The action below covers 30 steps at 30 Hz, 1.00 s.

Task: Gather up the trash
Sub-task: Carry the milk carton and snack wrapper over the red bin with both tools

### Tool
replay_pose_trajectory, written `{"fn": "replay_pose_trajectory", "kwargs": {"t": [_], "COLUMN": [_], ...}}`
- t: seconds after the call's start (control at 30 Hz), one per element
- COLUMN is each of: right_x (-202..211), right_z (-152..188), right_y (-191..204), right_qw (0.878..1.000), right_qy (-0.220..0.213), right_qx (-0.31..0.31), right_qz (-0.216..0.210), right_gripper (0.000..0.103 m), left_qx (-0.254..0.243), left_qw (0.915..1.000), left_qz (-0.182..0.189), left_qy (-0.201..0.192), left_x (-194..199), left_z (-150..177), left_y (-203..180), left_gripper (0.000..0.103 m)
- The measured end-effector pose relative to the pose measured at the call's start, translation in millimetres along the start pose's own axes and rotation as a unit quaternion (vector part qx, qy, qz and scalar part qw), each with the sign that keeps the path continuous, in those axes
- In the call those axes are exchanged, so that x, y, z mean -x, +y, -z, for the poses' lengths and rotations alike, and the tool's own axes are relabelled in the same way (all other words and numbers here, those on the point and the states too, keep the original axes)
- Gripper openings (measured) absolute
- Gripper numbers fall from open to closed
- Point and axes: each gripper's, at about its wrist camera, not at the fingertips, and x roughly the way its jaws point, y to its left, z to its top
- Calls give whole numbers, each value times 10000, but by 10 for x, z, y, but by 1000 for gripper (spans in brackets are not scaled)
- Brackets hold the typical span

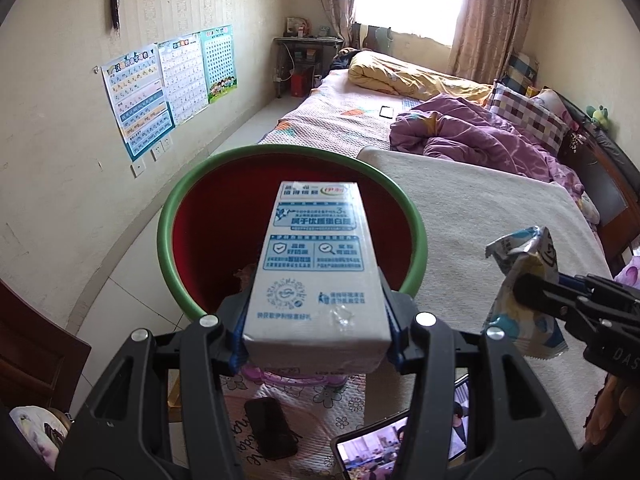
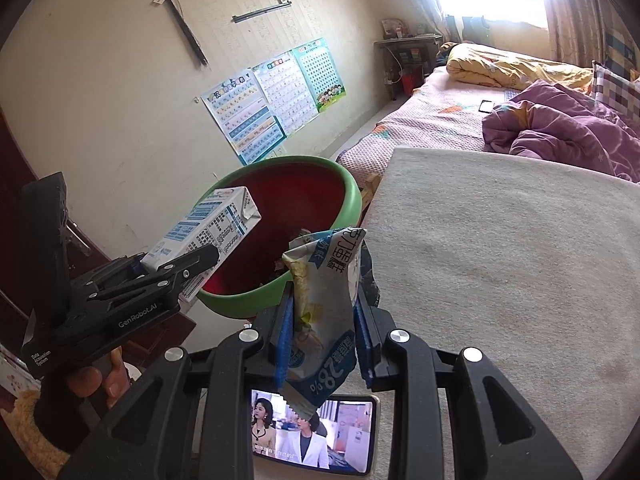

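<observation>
Left tool (image 1: 316,320) pinches the carton (image 1: 316,264), stiff and light; right tool (image 2: 324,344) pinches the wrapper (image 2: 326,304), thin and slippery, so we grip mid-body.

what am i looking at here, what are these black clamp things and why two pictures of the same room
No robot: a person holds a black two-finger tool in each hand, each carrying a forward-looking fisheye camera, hence two views. The left tool clamps a white milk carton in front of a green-rimmed red bin. The right tool pinches a crumpled snack wrapper beside the bin. Below lie a beige blanket and a phone playing a video.
</observation>
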Motion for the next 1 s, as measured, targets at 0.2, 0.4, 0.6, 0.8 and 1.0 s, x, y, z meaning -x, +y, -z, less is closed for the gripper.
{"fn": "replay_pose_trajectory", "kwargs": {"t": [0.2, 0.4, 0.6, 0.8, 1.0], "right_x": [-37, -114, -197, -215, -294], "right_z": [-45, -76, -116, -180, -278], "right_y": [69, 141, 172, 204, 332], "right_qw": [10000, 9999, 9998, 9996, 9994], "right_qy": [-9, 20, 50, -22, -46], "right_qx": [60, 91, 113, 201, 289], "right_qz": [-61, -118, -141, -172, -200], "right_gripper": [28, 28, 28, 28, 28], "left_qx": [23, 50, 66, 76, 78], "left_qw": [10000, 10000, 9999, 9999, 9999], "left_qz": [-21, -39, -91, -104, -90], "left_qy": [-10, -46, -59, -3, 57], "left_x": [3, 25, 14, -67, -134], "left_z": [-7, -13, -29, -50, -58], "left_y": [73, 137, 207, 258, 319], "left_gripper": [50, 50, 50, 50, 50]}}
